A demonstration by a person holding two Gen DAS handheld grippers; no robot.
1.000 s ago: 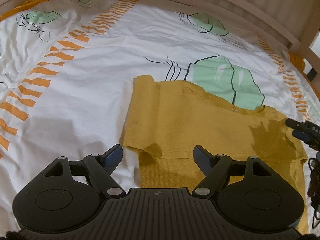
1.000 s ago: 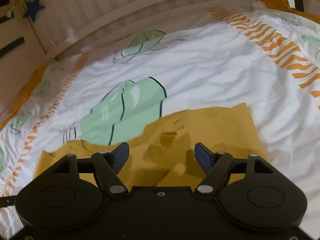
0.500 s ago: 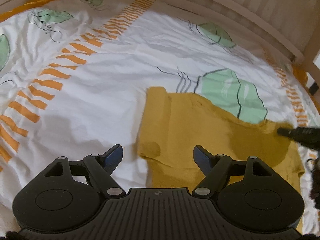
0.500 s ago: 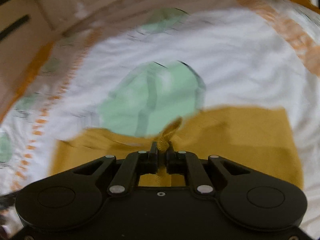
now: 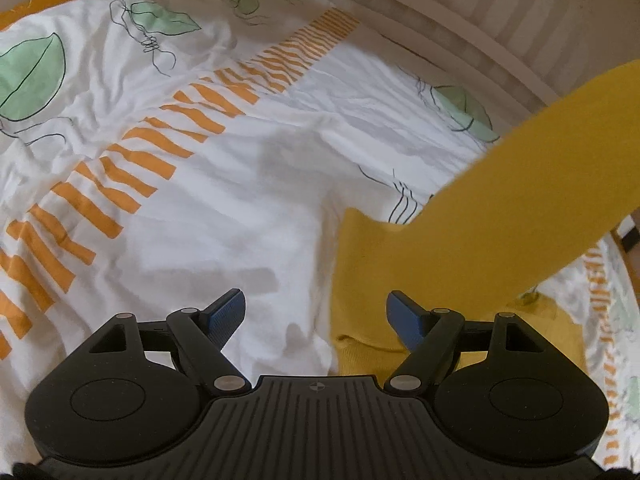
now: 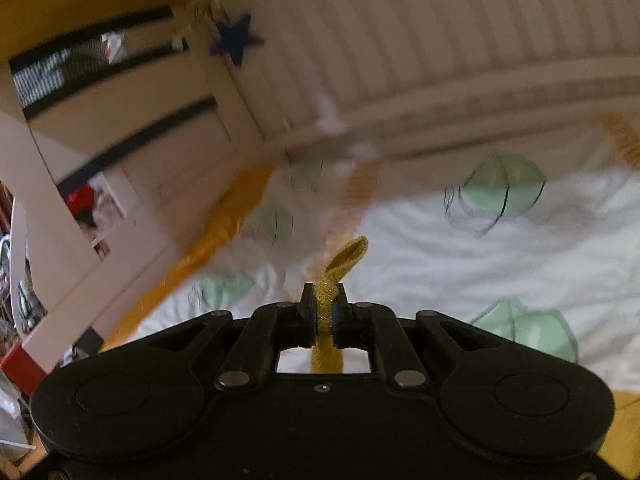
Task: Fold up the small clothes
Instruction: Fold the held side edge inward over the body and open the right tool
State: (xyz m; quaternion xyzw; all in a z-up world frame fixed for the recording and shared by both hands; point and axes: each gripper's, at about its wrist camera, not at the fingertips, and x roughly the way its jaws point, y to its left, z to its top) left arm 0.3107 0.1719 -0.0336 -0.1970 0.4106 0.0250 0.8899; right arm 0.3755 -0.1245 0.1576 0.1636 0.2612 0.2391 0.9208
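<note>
- Right gripper (image 6: 323,308): fingers pinch the yellow garment (image 5: 472,240) by one edge, raising it off the bed (image 5: 240,208), presumably for folding over.
- Left gripper (image 5: 316,312): fingers spread, empty, beside the garment's resting part.

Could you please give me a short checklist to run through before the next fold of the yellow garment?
1. Right tongs shut on the yellow garment: ok.
2. Pinched part lifted off the bedsheet: ok.
3. Left tongs open and empty: ok.
4. Lower hem lying between the left tongs for a grip: not ok, it sits by the right finger only.
5. Garment hanging without twists: cannot tell.
</note>
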